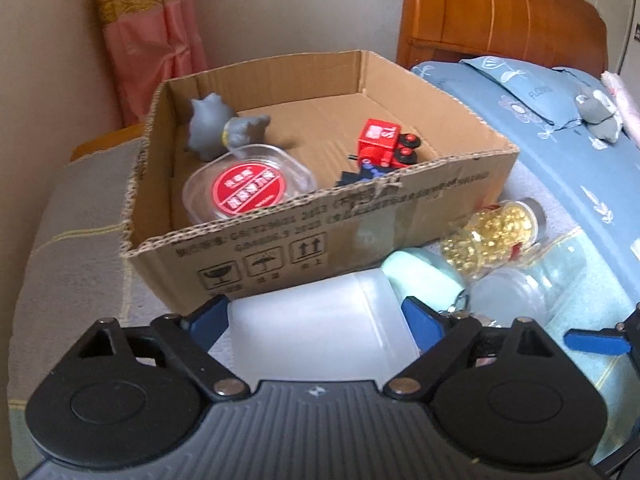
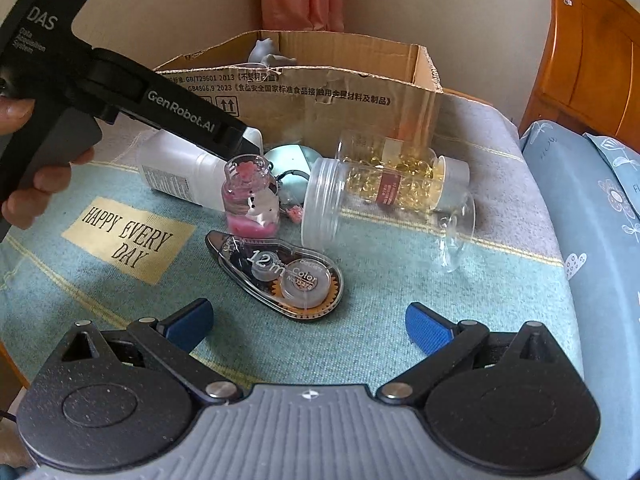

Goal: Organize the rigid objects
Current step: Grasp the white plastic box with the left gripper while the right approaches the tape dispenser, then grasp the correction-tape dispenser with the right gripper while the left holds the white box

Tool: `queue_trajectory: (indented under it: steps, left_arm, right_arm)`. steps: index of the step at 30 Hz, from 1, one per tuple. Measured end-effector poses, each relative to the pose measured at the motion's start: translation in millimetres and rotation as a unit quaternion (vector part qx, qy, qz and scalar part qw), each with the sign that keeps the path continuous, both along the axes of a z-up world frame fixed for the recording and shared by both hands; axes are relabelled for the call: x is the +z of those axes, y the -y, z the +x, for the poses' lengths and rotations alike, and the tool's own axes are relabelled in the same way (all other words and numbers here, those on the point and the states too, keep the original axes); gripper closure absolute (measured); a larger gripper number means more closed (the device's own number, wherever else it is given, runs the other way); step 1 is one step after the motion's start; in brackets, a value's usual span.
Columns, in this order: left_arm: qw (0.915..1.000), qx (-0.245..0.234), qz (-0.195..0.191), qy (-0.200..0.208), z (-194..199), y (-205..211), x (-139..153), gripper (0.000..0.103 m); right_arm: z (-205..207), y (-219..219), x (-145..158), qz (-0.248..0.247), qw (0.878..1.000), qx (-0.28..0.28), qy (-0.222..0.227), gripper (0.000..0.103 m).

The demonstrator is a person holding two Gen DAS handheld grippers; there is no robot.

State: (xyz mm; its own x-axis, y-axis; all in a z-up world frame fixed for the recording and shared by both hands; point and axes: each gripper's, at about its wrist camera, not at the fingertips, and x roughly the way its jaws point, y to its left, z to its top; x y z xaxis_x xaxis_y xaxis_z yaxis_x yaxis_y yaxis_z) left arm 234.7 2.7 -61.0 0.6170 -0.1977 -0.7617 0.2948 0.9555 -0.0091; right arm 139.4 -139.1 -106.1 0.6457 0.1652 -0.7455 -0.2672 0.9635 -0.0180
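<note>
Inside the cardboard box (image 1: 420, 196): grey toy (image 1: 208, 128), red train (image 1: 386, 142); left gripper (image 1: 316, 316) wide around white bottle (image 1: 312, 328).

We see a pink curtain (image 1: 148, 36) with a gold band hanging in the corner, against a plain beige wall (image 1: 280, 4). To the right stands a wooden headboard (image 1: 500, 16) — orange-brown, glossy. Beneath it lie a blue floral pillow (image 1: 524, 92) and a small grey plush toy (image 1: 600, 116). The teal blanket (image 2: 132, 236) reads "HAPPY EVERY DAY".
</note>
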Motion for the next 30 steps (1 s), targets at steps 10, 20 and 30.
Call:
queue_trajectory:
  steps: [10, 20, 30]
  left_arm:
    - [0.999, 0.039, 0.02, -0.004, -17.2, -33.2, 4.9, 0.012]
    - [0.9981, 0.06, 0.012, -0.006, -35.5, -59.9, 2.0, 0.011]
    - [0.9988, 0.049, 0.002, 0.005, -37.8, -66.3, 3.0, 0.011]
  right_arm:
    - [0.4, -11.0, 1.8, -0.002, 1.0, 0.004, -0.013, 0.0]
    - [4.0, -35.9, 4.2, -0.006, 0.999, 0.017, -0.027, 0.0]
    - [20.8, -60.5, 5.1, -0.01, 0.999, 0.025, -0.033, 0.0]
